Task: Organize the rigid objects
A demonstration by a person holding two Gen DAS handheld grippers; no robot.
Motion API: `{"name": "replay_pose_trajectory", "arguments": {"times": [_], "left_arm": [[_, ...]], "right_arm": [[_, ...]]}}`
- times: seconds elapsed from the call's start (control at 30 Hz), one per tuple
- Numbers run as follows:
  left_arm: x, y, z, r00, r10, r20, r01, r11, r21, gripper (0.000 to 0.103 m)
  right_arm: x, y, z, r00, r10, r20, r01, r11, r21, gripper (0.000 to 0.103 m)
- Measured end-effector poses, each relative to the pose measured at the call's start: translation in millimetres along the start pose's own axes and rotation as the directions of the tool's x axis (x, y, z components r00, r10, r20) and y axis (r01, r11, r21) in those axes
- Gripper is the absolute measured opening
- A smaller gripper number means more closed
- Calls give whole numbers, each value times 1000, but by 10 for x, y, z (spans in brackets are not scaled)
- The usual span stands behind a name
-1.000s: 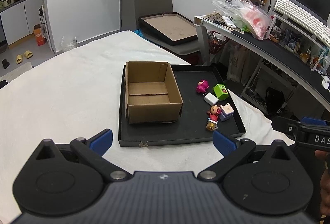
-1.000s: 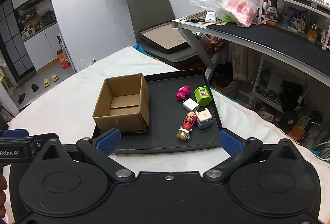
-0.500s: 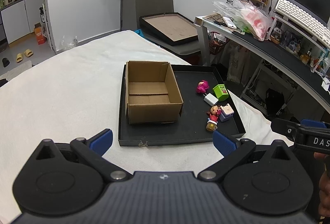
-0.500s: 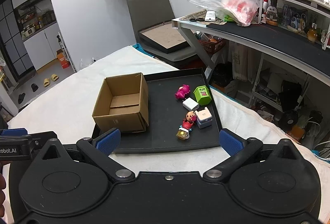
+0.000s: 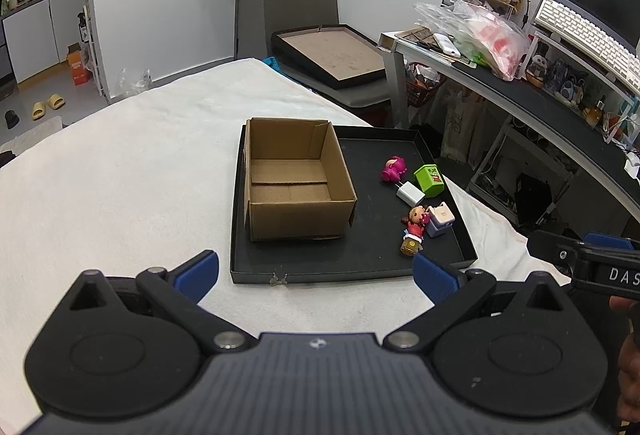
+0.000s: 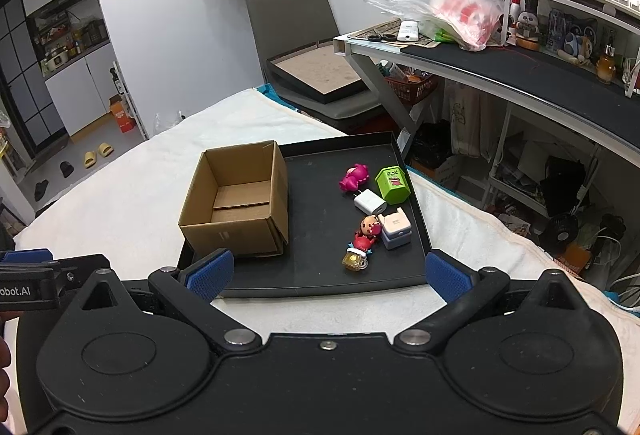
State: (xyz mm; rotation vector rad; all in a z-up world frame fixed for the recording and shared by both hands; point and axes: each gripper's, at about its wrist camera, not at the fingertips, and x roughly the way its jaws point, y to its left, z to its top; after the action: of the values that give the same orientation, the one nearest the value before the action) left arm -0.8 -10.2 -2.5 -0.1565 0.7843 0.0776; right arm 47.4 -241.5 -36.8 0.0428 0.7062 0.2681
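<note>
Toys (image 6: 372, 211) sit clustered on tray (image 6: 320, 277) right of empty box (image 6: 240, 203), likely their destination. I hold both tongs, left (image 5: 316, 271) and right (image 6: 328, 275), spread wide, empty, near tray's near edge.

Box (image 5: 296, 179) left of toys (image 5: 416, 199) on tray (image 5: 360, 263)

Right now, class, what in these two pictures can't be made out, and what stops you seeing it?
- Cardboard box, right wrist view: near inside floor hidden by its front wall.
- Green cube, left wrist view: printed label too small to read.
- Right claw, left wrist view: cut off by the frame edge.
- Small gold charm: too small to identify.
</note>
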Motion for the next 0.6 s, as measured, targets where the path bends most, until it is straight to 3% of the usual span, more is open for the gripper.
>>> {"name": "replay_pose_trajectory", "arguments": {"times": [0.6], "left_arm": [[175,66,64,1000,-16,19,16,1000,-12,102]], "right_arm": [[144,-11,33,1000,3,23,-3,1000,9,103]]}}
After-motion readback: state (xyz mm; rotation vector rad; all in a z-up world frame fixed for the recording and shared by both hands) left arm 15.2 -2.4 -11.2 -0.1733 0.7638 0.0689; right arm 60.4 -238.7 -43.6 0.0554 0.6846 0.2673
